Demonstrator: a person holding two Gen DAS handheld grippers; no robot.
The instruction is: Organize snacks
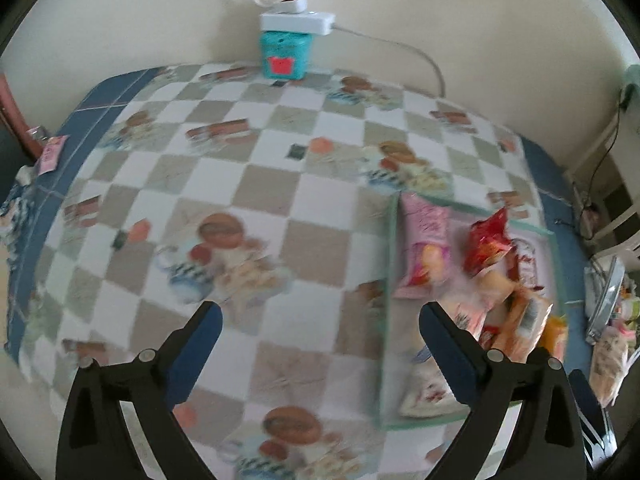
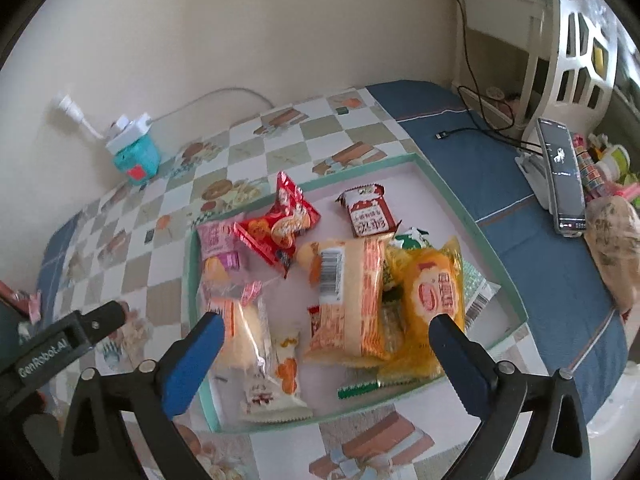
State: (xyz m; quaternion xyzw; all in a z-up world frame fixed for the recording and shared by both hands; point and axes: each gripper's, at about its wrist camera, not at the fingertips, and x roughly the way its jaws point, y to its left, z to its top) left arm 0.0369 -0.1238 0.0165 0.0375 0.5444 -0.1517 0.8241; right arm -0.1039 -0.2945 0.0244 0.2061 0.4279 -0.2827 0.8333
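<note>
The shallow green-rimmed tray [image 2: 472, 216] of wrapped snack packets [image 2: 348, 300] lies below the right gripper [image 2: 328, 344]. Its jaws are spread, empty. The left gripper [image 1: 320, 344] jaws, also spread, hang over the bare checked table [image 1: 240, 184] beside it.

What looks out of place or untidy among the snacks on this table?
One small pink packet lies alone at the table's far edge, away from the tray. Inside the tray, the packets are heaped: the orange packet overlaps the yellow packet, and the red packet sits tilted. Nothing looks torn or spilled.
</note>
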